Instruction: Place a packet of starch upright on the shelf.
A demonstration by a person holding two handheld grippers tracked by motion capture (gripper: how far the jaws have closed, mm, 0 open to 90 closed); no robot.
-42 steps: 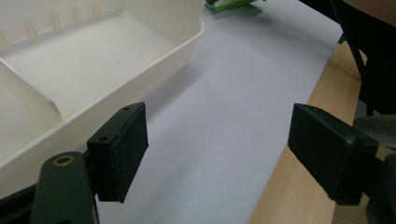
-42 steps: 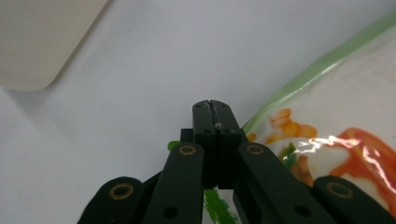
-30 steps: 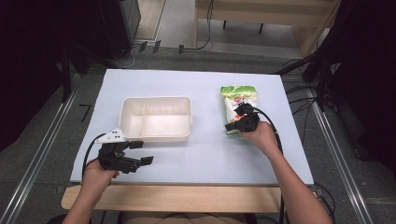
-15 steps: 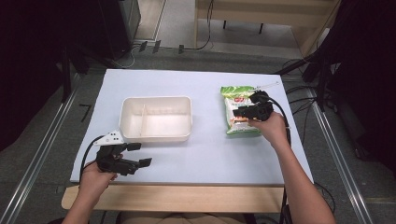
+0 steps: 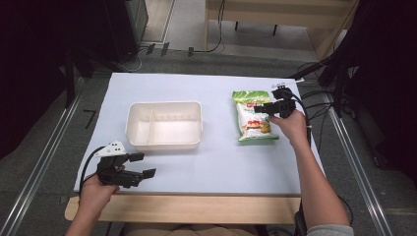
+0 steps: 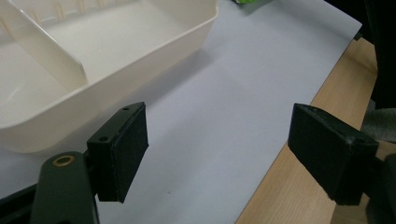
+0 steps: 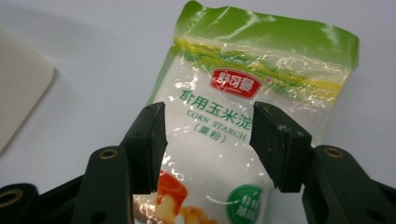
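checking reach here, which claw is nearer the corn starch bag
Right. The right claw hangs just over the corn starch bag, jaws apart around its middle. The left claw sits at the near table edge, beyond the white tray.

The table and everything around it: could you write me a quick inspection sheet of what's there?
Surface: pale sheet over a wooden table.
Job's things: corn starch bag lying flat; cream divided tray, nothing in it.
Clutter: nothing seen.
Grippers: right gripper above the bag, its fingers having just been opening, not pressing it; left gripper open near the front edge, holding nothing.
Cables: one trails from each gripper; more on the floor behind.
Surroundings: metal rails, dark equipment, wooden furniture behind.
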